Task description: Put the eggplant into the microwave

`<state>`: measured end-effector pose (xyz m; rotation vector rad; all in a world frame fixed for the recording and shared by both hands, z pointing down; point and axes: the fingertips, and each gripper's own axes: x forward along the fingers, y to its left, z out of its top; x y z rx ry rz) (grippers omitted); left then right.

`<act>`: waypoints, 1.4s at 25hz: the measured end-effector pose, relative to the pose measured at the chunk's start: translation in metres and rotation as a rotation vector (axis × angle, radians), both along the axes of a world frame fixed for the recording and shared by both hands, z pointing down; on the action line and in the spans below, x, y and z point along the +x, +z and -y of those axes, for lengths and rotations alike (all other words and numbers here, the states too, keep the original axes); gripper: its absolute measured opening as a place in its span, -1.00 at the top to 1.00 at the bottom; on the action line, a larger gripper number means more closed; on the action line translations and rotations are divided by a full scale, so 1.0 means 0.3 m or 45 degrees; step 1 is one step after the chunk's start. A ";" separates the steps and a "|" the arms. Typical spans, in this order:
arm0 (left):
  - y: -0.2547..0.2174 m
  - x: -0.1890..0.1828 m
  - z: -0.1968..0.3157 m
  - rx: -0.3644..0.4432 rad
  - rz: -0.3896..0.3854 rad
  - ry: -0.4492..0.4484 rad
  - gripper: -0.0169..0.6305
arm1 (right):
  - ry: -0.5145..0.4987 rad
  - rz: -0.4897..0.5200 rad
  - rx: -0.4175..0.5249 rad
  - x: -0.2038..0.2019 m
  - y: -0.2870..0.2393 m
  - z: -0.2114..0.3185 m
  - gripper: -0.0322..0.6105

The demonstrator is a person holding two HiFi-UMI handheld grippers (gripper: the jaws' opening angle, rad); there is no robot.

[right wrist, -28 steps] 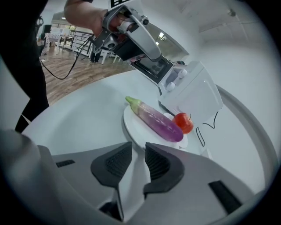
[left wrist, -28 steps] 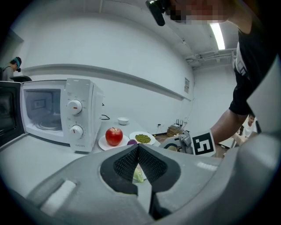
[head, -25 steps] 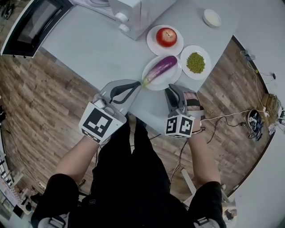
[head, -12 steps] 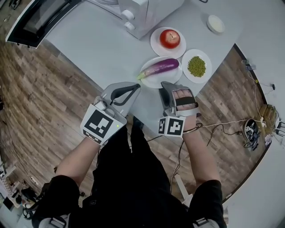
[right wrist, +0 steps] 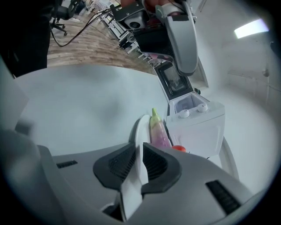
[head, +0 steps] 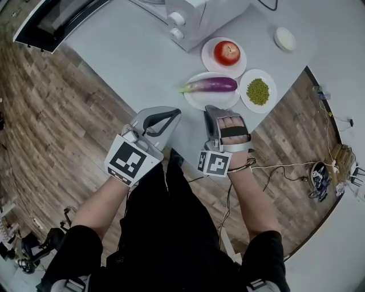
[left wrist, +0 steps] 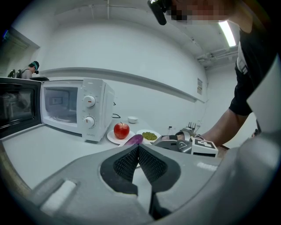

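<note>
On its white plate (head: pixel 199 100) near the counter (head: pixel 125 57) edge, eggplant (head: pixel 211 85) is lying crosswise, stem pointing to the person's left, microwave (head: pixel 194 14) well beyond. Right gripper (head: pixel 215 110) is hovering just short of the plate rim, facing the eggplant side-on; jaws showing only a narrow slit, gripping nothing. Left gripper (head: pixel 174 113) is sitting off to the left, jaws pressed together, empty. Judgement: of the 2, right is nearer; jaws need widening first

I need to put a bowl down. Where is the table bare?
Bare: the wide stretch of table between the microwave and the near edge, left of the eggplant plate. Crowded: the right end, with the apple plate, green-beans plate and small bowl close together.
</note>
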<state>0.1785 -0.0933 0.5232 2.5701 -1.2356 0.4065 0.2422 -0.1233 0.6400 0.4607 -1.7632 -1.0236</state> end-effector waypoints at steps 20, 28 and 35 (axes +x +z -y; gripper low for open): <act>0.023 -0.034 -0.056 0.005 0.011 -0.020 0.93 | 0.044 0.061 0.184 0.010 -0.035 -0.033 0.83; -0.027 -0.035 -0.061 0.026 0.010 -0.023 0.93 | -0.005 0.068 0.249 0.001 -0.094 -0.071 0.83; -0.102 -0.064 -0.062 0.069 0.035 -0.041 0.93 | -0.021 0.096 0.310 0.006 -0.159 -0.093 0.83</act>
